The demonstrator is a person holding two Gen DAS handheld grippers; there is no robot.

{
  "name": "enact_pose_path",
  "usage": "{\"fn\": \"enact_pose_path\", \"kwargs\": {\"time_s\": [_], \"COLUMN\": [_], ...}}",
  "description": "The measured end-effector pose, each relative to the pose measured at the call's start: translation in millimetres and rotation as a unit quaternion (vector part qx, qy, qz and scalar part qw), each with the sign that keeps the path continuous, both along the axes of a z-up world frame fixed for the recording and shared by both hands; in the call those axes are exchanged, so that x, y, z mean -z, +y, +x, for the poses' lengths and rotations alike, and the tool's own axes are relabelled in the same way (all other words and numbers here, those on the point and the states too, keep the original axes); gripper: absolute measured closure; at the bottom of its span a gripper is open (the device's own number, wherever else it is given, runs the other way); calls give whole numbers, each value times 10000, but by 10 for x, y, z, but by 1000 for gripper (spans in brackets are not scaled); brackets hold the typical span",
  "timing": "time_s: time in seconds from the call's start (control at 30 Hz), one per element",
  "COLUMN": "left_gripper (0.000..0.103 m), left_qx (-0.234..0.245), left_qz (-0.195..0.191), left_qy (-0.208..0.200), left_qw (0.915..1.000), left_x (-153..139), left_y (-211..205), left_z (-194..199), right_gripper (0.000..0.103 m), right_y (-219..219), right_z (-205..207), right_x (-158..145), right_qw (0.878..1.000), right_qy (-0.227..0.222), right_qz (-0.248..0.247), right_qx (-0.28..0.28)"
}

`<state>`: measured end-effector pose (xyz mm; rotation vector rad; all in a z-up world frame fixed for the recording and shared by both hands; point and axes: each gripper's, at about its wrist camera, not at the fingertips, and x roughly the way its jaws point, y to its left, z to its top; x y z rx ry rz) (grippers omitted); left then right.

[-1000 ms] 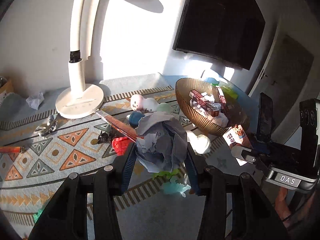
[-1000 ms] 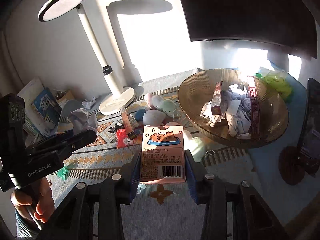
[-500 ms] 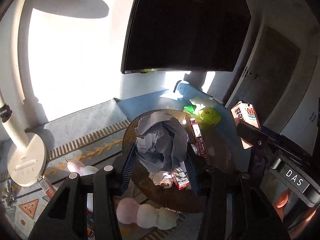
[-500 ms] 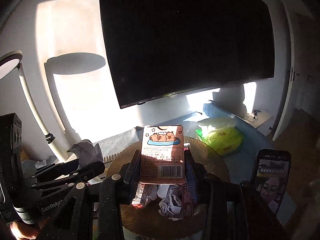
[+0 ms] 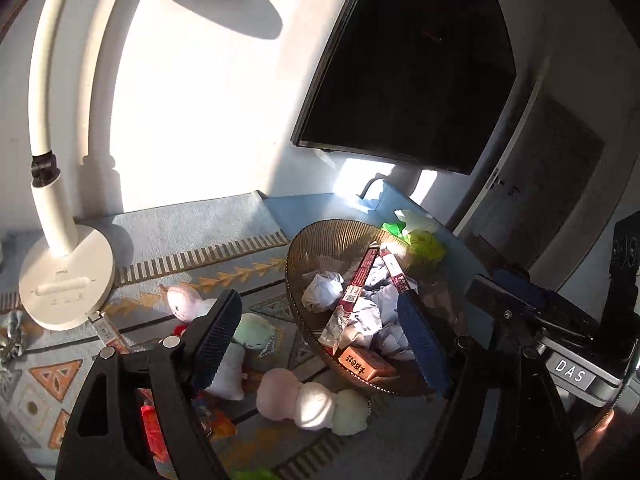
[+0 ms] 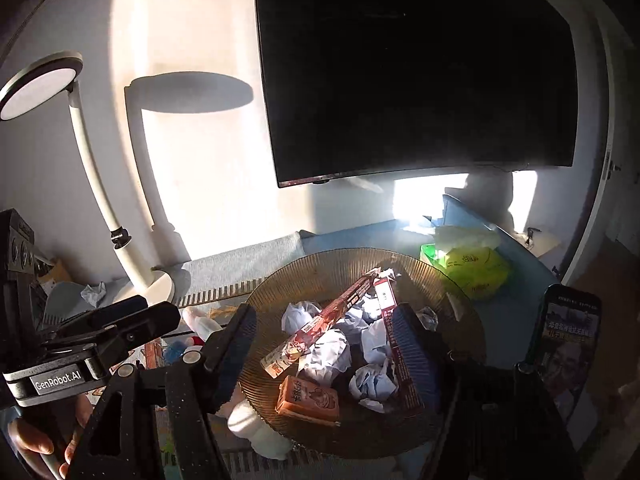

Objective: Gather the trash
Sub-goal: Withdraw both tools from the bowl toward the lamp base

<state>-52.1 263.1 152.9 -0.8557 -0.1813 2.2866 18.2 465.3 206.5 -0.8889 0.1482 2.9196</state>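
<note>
A ribbed amber glass bowl (image 5: pixel 320 232) (image 6: pixel 340 260) holds the collected trash: crumpled grey-white paper balls (image 5: pixel 324 290) (image 6: pixel 332 350), two long red boxes (image 5: pixel 360 276) (image 6: pixel 336 316) and a small orange drink carton (image 5: pixel 364 364) (image 6: pixel 308 398). My left gripper (image 5: pixel 320 300) hangs open just above the bowl's near side, with nothing between its fingers. Also above the bowl, my right gripper (image 6: pixel 324 312) is open and holds nothing.
A white desk lamp (image 5: pixel 66 276) stands at the left on the patterned mat. Pastel plush toys (image 5: pixel 312 400) and a red wrapper (image 5: pixel 152 432) lie in front of the bowl. A green tissue pack (image 6: pixel 468 268) sits behind it and a phone (image 6: pixel 568 344) stands to the right. A dark screen (image 6: pixel 420 60) hangs on the wall.
Both grippers have opened over the bowl. The crumpled paper has left the left gripper and the orange carton has left the right one; both now lie in the bowl.
</note>
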Motion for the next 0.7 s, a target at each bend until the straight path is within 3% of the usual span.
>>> {"fn": "enact_pose_path", "kwargs": {"time_s": [0.1,0.17,0.2,0.23,0.33,0.5,0.57,0.7], "left_gripper": [24,20,12,0,0,0,0,1], "left_qx": [-270,-608,-800,-1035,-1818,-2628,-3047,-3636], "left_qz": [94,95,100,94,-82,-768,-1005,-1172], "left_qy": [400,662,758,866,1189,785,512,220], "left_qw": [9988,9959,9939,9908,9761,9586,9457,9239], "left_x": [-148,-217,-234,-251,-209,183,396,761], "left_y": [-436,-775,-950,-1112,-1595,-2347,-2650,-3056], "left_z": [359,612,718,846,1199,1443,1442,1390], "right_gripper": [25,21,20,20,19,19,19,19], "right_y": [-340,-625,-780,-943,-1404,-2093,-2289,-2507], "right_z": [157,254,295,331,409,442,395,355], "right_x": [12,70,113,157,322,770,955,1206], "right_qw": [9980,9929,9892,9851,9726,9568,9508,9466], "right_qy": [-38,-146,-237,-321,-578,-1034,-1154,-837], "right_qz": [-220,-467,-572,-636,-714,-322,-158,171], "right_qx": [-593,-1081,-1331,-1568,-2138,-2700,-2869,-3108]}}
